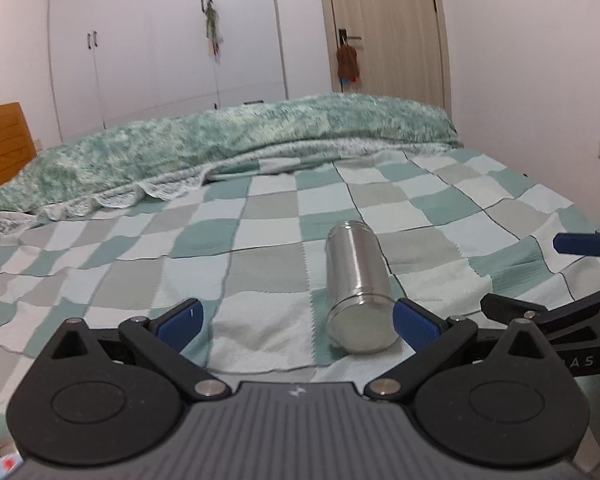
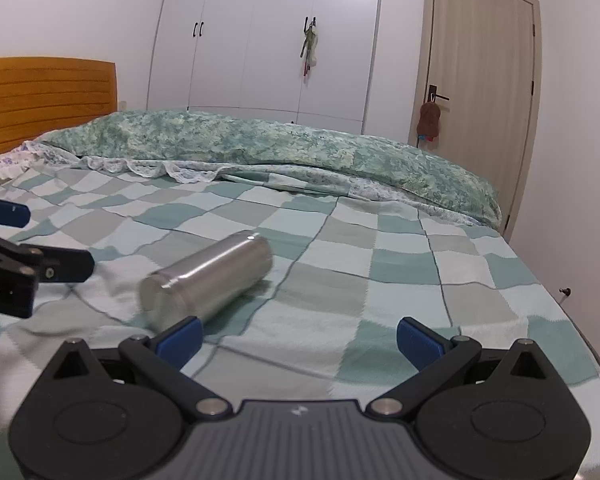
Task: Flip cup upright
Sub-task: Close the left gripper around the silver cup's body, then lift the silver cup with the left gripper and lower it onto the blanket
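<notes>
A stainless steel cup lies on its side on the checked bedspread. In the left wrist view its near end sits just inside my left gripper's right fingertip; the jaws are wide open and empty. In the right wrist view the cup lies just beyond my right gripper's left fingertip, pointing away to the right. The right gripper is wide open and empty. The right gripper also shows at the right edge of the left wrist view, and the left gripper at the left edge of the right wrist view.
A rolled green floral quilt lies across the far side of the bed. A wooden headboard is at the left. White wardrobes and a door stand behind. The bed's edge drops off at the right.
</notes>
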The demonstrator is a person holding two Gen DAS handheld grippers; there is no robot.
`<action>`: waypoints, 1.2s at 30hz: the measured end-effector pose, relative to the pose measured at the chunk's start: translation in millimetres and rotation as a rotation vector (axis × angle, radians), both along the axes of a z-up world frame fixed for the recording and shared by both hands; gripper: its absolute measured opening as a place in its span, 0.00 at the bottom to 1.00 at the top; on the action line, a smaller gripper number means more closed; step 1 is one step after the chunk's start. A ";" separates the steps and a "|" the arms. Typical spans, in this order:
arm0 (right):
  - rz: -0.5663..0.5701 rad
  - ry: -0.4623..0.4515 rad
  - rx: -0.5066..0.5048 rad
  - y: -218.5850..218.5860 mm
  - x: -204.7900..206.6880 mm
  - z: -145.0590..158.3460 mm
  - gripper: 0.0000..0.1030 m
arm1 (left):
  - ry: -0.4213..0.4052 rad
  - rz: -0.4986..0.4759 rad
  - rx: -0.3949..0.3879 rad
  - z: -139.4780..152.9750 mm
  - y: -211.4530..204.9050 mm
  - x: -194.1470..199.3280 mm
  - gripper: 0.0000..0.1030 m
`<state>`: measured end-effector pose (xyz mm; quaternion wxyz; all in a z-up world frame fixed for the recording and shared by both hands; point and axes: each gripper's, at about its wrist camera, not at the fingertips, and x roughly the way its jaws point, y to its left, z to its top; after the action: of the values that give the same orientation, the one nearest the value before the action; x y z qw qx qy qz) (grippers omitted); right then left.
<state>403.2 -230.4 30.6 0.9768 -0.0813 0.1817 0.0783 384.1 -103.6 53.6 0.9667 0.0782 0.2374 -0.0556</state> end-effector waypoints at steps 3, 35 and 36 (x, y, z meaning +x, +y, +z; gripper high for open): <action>0.013 0.029 0.016 -12.6 19.9 -6.4 1.00 | 0.025 -0.010 0.018 -4.6 -9.5 18.9 1.00; 0.006 -0.065 0.117 -40.4 4.8 -0.2 1.00 | 0.240 -0.014 0.006 1.2 -50.0 63.4 0.61; 0.009 -0.079 0.108 -38.5 -0.8 3.6 1.00 | 0.237 -0.015 0.006 5.4 -49.2 57.1 0.61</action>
<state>402.5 -268.8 34.3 0.9859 -0.0323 0.1382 0.0890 441.2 -152.7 59.0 0.9311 0.0755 0.3497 -0.0709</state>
